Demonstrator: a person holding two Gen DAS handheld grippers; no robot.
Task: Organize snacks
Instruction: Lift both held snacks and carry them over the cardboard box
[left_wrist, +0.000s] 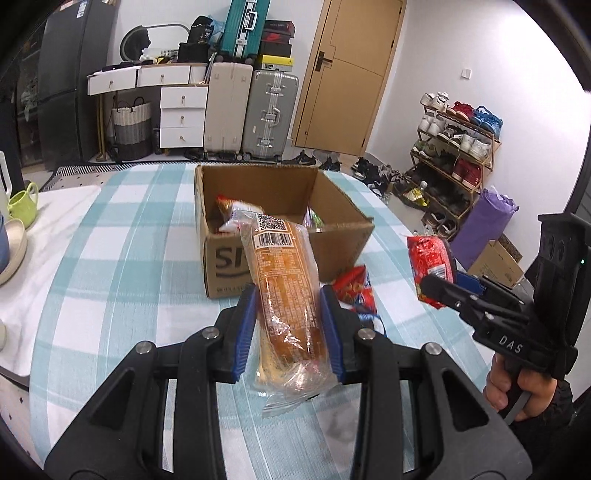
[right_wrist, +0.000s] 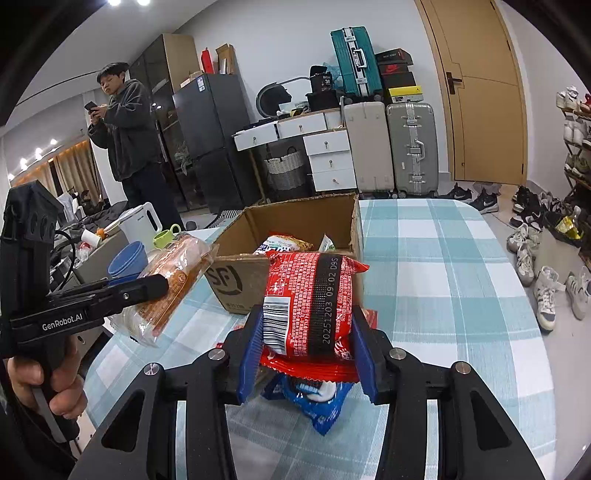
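My left gripper (left_wrist: 288, 332) is shut on a long bread loaf in clear wrap (left_wrist: 284, 291), lifted above the checked tablecloth and pointing at the open cardboard box (left_wrist: 280, 206). The same loaf (right_wrist: 173, 280) shows at the left of the right wrist view. My right gripper (right_wrist: 308, 350) is shut on a red snack packet (right_wrist: 310, 302), held up in front of the box (right_wrist: 295, 221); that packet (left_wrist: 430, 262) also appears at the right of the left wrist view. The box holds a few packets (left_wrist: 231, 210). A blue packet (right_wrist: 317, 402) lies on the table under the right gripper.
A red and blue packet (left_wrist: 356, 291) lies beside the box. A green mug (left_wrist: 24, 203), bowls and a white kettle (right_wrist: 142, 221) stand at the table's left. A person (right_wrist: 125, 140) stands beyond. Suitcases, drawers and a shoe rack (left_wrist: 458, 147) line the walls.
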